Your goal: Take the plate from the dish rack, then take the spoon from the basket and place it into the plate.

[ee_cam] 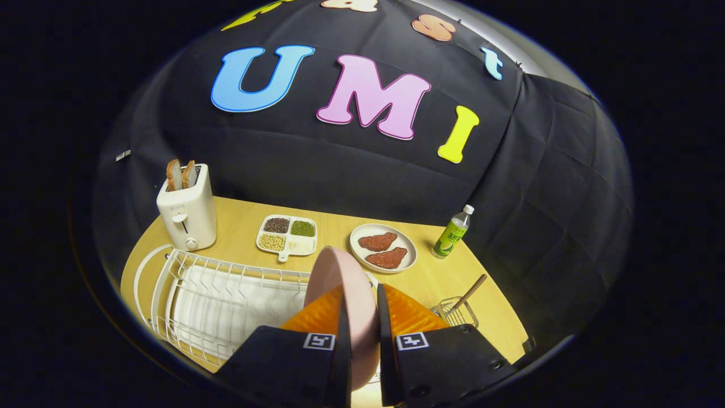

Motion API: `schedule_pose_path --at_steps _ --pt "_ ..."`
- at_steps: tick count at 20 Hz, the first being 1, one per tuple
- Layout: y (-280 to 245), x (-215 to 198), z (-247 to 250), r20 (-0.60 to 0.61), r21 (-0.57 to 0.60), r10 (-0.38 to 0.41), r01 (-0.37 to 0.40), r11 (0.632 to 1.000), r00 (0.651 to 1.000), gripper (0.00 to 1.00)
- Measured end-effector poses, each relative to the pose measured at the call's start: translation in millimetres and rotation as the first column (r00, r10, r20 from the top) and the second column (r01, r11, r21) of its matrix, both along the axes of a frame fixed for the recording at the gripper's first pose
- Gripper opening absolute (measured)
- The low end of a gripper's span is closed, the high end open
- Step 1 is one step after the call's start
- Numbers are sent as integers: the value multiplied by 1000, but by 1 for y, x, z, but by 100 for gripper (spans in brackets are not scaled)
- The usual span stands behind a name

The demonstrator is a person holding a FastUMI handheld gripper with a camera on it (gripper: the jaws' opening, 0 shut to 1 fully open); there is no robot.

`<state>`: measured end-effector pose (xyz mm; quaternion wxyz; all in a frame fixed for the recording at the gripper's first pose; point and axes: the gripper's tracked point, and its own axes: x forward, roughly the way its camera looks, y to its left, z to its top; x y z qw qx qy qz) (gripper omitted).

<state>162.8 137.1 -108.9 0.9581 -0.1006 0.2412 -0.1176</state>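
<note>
At far left a toaster [187,212] is seen standing on the wooden table [243,221], with two slices of bread [181,174] held upright in its slots. In front of it, nearer the camera, a white wire dish rack [226,300] is set over a white tray; its slots are seen bare on the left side. Behind the rack, toward the wall, a divided dish [288,235] is laid flat, its four compartments filled with dark, green and pale grains, one being left white. At centre the pink plate [340,283] is held on edge, upright and slightly tilted, between the jaws of the gripper [361,306]. The jaws are closed to a narrow gap, and both fingers [320,314] are pressed against the two faces of the plate, one on each side. The plate is seen at the right end of the rack; whether its lower rim is still seated in the rack cannot be told, since that part is hidden by the fingers. Beyond the plate a second, white plate [383,248] is laid flat on the table, carrying two reddish-brown pieces of meat [383,250]. To the right of it a green-labelled bottle [452,232] is stood upright near the table's edge. Nearer the camera, just right of the right finger, a small wire basket [456,313] is placed, from which the wooden handle of the spoon [471,292] is seen leaning out to the right.
</note>
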Motion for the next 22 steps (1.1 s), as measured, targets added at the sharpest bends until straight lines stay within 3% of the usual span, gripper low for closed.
schedule_pose_path --at_steps 9,14,17,22 --pt "-28 -6 -1 -14 161 44 -41 986 999 18" --pt "-38 -42 9 -9 303 166 -156 940 986 17" --pt "-59 -79 13 -5 396 230 -210 894 973 18" --pt "-125 -141 -1 -61 504 222 -162 848 973 18"
